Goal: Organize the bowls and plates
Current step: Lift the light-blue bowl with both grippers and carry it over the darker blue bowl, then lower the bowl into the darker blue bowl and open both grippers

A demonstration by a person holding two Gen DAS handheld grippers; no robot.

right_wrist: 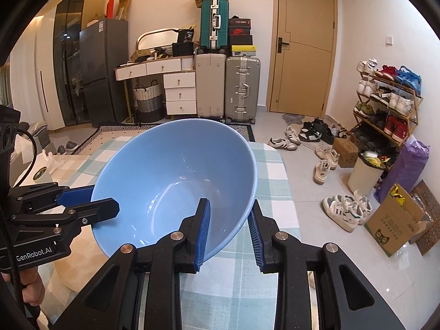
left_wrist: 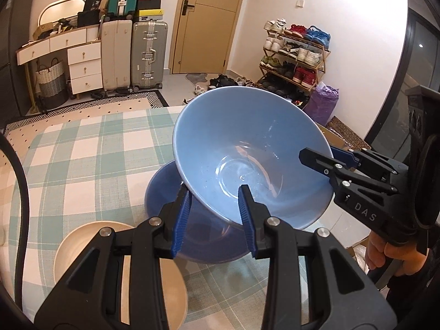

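A light blue bowl (left_wrist: 247, 154) is held tilted above the checked tablecloth (left_wrist: 82, 151). My left gripper (left_wrist: 216, 217) has its jaws astride the bowl's near rim, one finger inside and one outside. My right gripper (left_wrist: 330, 156) grips the bowl's right rim; in the right wrist view my right gripper (right_wrist: 229, 231) straddles the rim of the bowl (right_wrist: 170, 181), and the left gripper (right_wrist: 90, 203) holds the opposite rim. A darker blue bowl (left_wrist: 198, 236) sits on the table right under the lifted one. A cream plate (left_wrist: 82, 247) lies at the near left.
The table's far edge and right edge drop to a tiled floor with scattered shoes (right_wrist: 324, 165), a cardboard box (right_wrist: 396, 220) and a white bin (right_wrist: 365, 170). Suitcases (right_wrist: 228, 88), drawers and a shoe rack (right_wrist: 385, 101) stand beyond.
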